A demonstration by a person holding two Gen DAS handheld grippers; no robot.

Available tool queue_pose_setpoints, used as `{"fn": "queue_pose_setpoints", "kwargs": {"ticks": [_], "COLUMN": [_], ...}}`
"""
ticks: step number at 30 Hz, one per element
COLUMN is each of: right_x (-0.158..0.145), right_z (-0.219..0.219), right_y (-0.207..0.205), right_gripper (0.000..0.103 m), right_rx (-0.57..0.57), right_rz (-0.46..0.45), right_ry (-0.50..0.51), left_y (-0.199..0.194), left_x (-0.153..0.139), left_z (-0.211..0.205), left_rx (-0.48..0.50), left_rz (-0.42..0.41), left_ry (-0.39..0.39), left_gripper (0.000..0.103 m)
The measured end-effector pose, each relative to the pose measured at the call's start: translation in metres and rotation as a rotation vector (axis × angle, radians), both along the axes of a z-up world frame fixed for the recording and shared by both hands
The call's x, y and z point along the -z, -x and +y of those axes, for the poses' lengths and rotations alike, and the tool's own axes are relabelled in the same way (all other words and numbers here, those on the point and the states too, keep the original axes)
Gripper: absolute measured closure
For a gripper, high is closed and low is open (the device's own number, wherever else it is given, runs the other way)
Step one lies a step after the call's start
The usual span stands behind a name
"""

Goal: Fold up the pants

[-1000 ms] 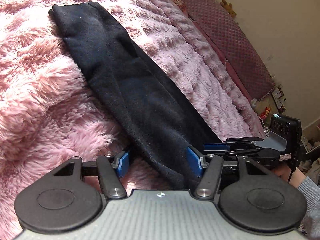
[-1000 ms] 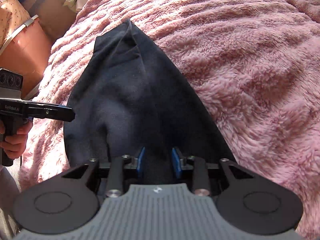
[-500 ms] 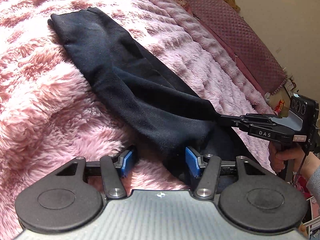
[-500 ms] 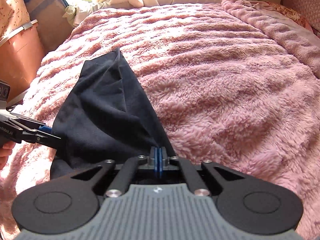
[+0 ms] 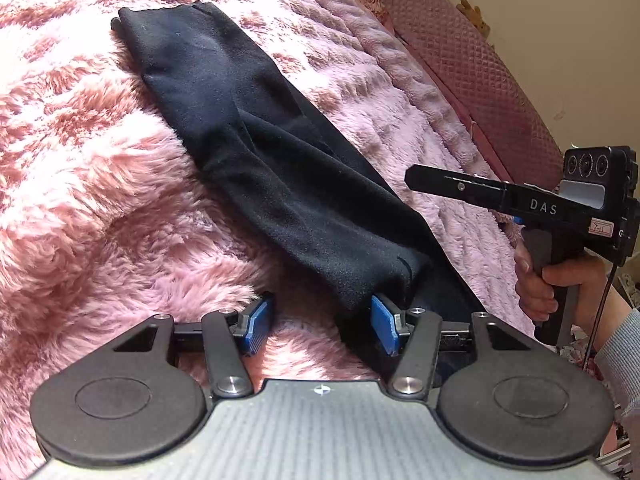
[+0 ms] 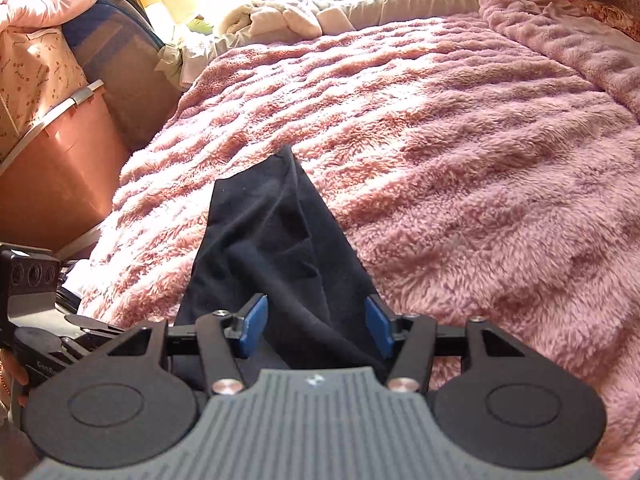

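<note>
The black pants (image 5: pixel 264 152) lie as a long folded strip on the fluffy pink blanket (image 5: pixel 80 184), running away from me; they also show in the right wrist view (image 6: pixel 276 248). My left gripper (image 5: pixel 320 326) is open, its blue pads (image 5: pixel 256 322) either side of the near end of the pants, holding nothing. My right gripper (image 6: pixel 314 326) is open over the near end of the pants, with bunched cloth lying between its pads (image 6: pixel 252 328). From the left wrist view the right gripper (image 5: pixel 416 178) hovers above the pants' right edge, held by a hand (image 5: pixel 536 284).
A quilted pink headboard (image 5: pixel 480 64) runs along the bed's far right side. An orange storage bin (image 6: pixel 52 176) and bags stand beside the bed on the left. White clothes (image 6: pixel 280 12) and pillows lie at the bed's far end.
My right gripper was shut on the pants half a second ago and has opened, letting the cloth drop onto the strip. It has lifted and drawn back. My left gripper stays open.
</note>
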State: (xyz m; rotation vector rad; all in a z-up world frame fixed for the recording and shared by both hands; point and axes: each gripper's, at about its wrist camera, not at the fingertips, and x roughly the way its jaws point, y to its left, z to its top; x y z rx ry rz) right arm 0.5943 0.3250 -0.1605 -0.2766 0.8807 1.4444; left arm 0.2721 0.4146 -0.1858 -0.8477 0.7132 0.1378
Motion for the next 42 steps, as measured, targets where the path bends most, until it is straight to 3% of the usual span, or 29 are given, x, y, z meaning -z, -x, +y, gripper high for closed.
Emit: {"fn": "queue_pose_setpoints", "kwargs": {"ticks": [2, 8, 11, 12, 13, 14, 21, 26, 28, 29, 31, 34, 39, 40, 41, 42], "right_x": [0.006, 0.036, 0.042, 0.043, 0.043, 0.044, 0.029, 0.025, 0.025, 0.023, 0.018, 0.011, 0.019, 0.024, 0.026, 0.027], "right_z": [0.02, 0.066, 0.066, 0.065, 0.065, 0.065, 0.065, 0.081, 0.085, 0.085, 0.087, 0.103, 0.143, 0.149, 0.152, 0.155], "right_y": [0.003, 0.009, 0.013, 0.014, 0.016, 0.019, 0.018, 0.012, 0.011, 0.009, 0.011, 0.024, 0.034, 0.03, 0.029, 0.029], "right_gripper": [0.067, 0.067, 0.068, 0.074, 0.092, 0.103, 0.103, 0.103, 0.09, 0.071, 0.064, 0.064, 0.064, 0.07, 0.083, 0.086], "right_rx": [-0.002, -0.01, -0.019, -0.026, -0.041, -0.05, 0.011, 0.018, 0.04, 0.054, 0.064, 0.018, -0.036, -0.019, -0.024, -0.039], "right_rz": [-0.017, -0.028, -0.019, -0.018, -0.022, -0.038, -0.168, -0.212, -0.189, -0.146, -0.118, -0.155, -0.228, -0.217, -0.195, -0.189], "right_ry": [-0.017, 0.023, -0.022, -0.042, -0.049, -0.045, -0.094, -0.034, -0.017, -0.035, -0.083, -0.102, -0.035, -0.013, -0.008, -0.012], "left_y": [-0.002, -0.004, -0.002, -0.001, 0.0, 0.001, 0.002, 0.002, 0.002, 0.002, 0.003, 0.006, 0.007, 0.007, 0.006, 0.006], "left_x": [0.0, -0.001, -0.001, 0.0, 0.0, 0.0, -0.001, -0.002, -0.002, -0.002, -0.002, -0.002, 0.001, 0.002, 0.003, 0.003], "left_z": [0.001, 0.002, 0.003, 0.004, 0.005, 0.006, 0.007, 0.007, 0.007, 0.008, 0.009, 0.012, 0.019, 0.021, 0.021, 0.022], "left_rx": [-0.007, -0.011, -0.015, -0.017, -0.015, -0.016, -0.02, -0.025, -0.027, -0.028, -0.031, -0.027, -0.033, -0.04, -0.044, -0.044], "left_rz": [0.008, 0.009, 0.006, 0.006, 0.005, 0.004, 0.004, 0.009, 0.011, 0.011, 0.009, 0.008, 0.005, 0.007, 0.009, 0.009], "left_ry": [0.002, -0.009, -0.003, 0.005, 0.008, 0.011, 0.014, 0.012, 0.016, 0.02, 0.026, 0.03, 0.064, 0.077, 0.085, 0.088], "left_gripper": [0.039, 0.039, 0.039, 0.039, 0.039, 0.039, 0.039, 0.039, 0.039, 0.039, 0.039, 0.039, 0.039, 0.039, 0.039, 0.039]}}
